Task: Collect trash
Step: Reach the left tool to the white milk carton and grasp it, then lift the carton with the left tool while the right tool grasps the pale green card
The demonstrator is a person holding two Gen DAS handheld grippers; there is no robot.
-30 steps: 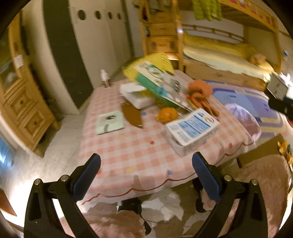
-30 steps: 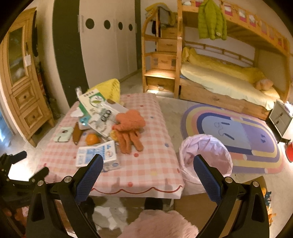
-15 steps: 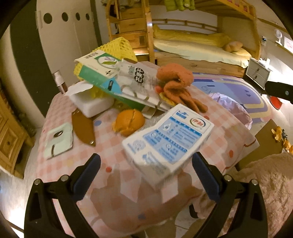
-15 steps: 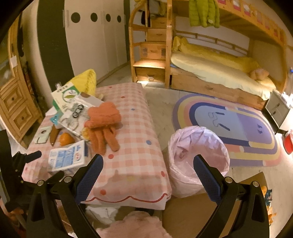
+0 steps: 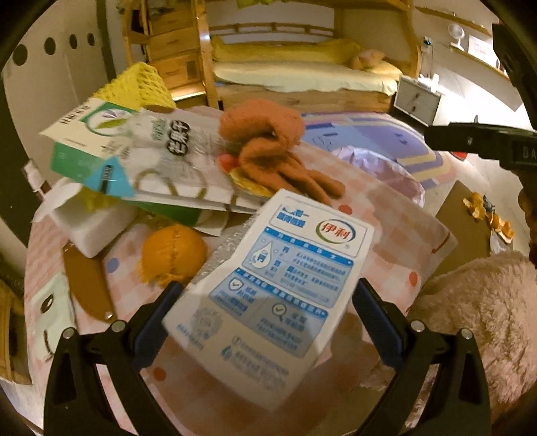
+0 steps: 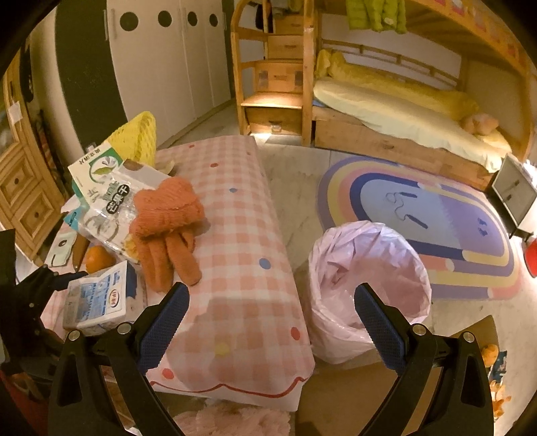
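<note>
- Filling the far side of the room in the right wrist view: wooden bunk bed (image 6: 386, 110) with yellow bedding, green jacket (image 6: 376, 15) hung from the top rail.
- Spread on the floor before the bed: rainbow rug (image 6: 436, 214), striped in purple, blue and yellow.
- Standing left of the rug: low table (image 6: 235, 234) under a pink checked cloth, clutter heaped at its left end.
- Set on the floor just beside the table's right edge: trash bin (image 6: 365, 285) lined with a pale pink bag, mouth open upward.
- Hovering above the gap between table and bin: right gripper (image 6: 271, 322), blue pads spread wide, nothing held.
- Reaching over the near table edge: left gripper (image 5: 268, 318), pads wide apart on either side of the milk carton (image 5: 272, 295); contact with the carton cannot be told.
- Lying flat at the near left part of the table: white and blue milk carton, printed face up, seen also from the right wrist.
- Resting behind the carton: orange plush toy (image 5: 272, 144), legs trailing toward the carton.
- Leaning on the pile left of the toy: snack bag (image 5: 167, 157), over a green and white box (image 5: 84, 141).
- Sitting between pile and carton: orange peel (image 5: 173, 253).
</note>
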